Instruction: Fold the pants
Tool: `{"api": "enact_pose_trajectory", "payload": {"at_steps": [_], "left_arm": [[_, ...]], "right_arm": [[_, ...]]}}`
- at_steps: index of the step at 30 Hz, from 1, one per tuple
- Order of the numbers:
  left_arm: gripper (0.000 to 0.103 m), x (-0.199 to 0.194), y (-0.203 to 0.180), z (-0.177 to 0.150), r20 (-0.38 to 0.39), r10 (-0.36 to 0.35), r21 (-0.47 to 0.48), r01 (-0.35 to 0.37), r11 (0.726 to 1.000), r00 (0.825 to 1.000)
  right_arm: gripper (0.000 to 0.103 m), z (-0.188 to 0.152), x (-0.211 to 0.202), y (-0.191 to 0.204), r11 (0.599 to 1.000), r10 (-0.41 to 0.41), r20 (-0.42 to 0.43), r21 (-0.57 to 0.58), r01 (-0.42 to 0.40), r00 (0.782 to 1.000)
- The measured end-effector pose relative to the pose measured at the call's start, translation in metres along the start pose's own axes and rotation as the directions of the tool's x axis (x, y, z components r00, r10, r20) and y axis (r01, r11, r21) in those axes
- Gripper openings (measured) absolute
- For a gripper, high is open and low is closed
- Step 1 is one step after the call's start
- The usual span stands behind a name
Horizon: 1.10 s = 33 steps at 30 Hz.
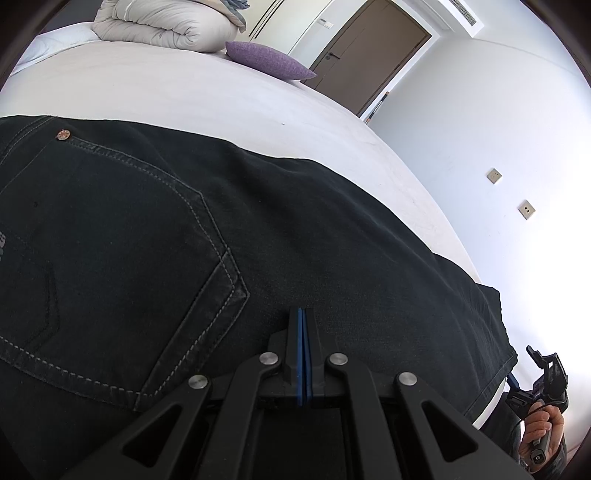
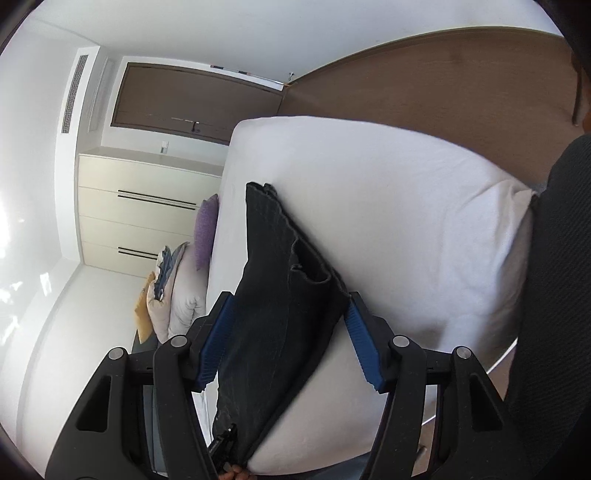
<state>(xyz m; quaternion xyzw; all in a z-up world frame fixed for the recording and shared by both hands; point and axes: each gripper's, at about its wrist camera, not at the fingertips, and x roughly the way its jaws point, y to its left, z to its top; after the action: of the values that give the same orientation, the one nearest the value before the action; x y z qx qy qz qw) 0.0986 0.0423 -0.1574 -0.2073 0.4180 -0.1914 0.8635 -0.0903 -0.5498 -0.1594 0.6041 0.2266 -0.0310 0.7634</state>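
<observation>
Pants (image 1: 258, 236), one dark denim pair, are lying across the white bed (image 1: 184, 96), filling the lower left and centre of the left wrist view, with a stitched back pocket (image 1: 110, 258) and a copper rivet (image 1: 62, 134) showing at the left of the frame. The left tongs (image 1: 302, 314) are sitting at the bottom centre with their blue pads pressed flat together; whether any cloth is pinched between them I cannot tell, though they are resting right at the fabric. In the right wrist view the right tongs (image 2: 290, 325) are standing wide apart in the lower middle, a leg end of the pants (image 2: 273, 295) lying between the blue pads without being clamped.

Judging by this, the person is setting up a grip at both ends before a fold, and the right side is not yet holding anything. The next move probably calls for the right tongs to close on the leg end, then for both ends to be carried together so that the edges meet evenly.

Counted: one pair of pants, two tongs, one purple cushion (image 1: 269, 64), one rolled duvet (image 1: 162, 26) at the upper left.
</observation>
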Motion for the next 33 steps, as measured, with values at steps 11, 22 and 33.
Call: {"api": "enact_pose_trajectory", "payload": {"at_steps": [11,22,33], "left_arm": [[0.004,0.0,0.0,0.0,0.0,0.0,0.0,0.0,1.0,1.0],[0.004,-0.002,-0.001,0.002,0.004,0.002,-0.001,-0.002,1.0,1.0],[0.1,0.003,-0.073,0.008,-0.02,-0.114,-0.026,0.114,0.993,0.993]], "right_arm": [[0.029,0.011,0.041,0.008,0.999,0.014,0.005,0.045,-0.015,1.0],[0.007,-0.03,0.075,0.113,0.841,-0.222,0.034,-0.499,0.209,0.975],[0.007,-0.192,0.158,0.155,0.244,-0.415,0.089,-0.948,0.205,0.905]]}}
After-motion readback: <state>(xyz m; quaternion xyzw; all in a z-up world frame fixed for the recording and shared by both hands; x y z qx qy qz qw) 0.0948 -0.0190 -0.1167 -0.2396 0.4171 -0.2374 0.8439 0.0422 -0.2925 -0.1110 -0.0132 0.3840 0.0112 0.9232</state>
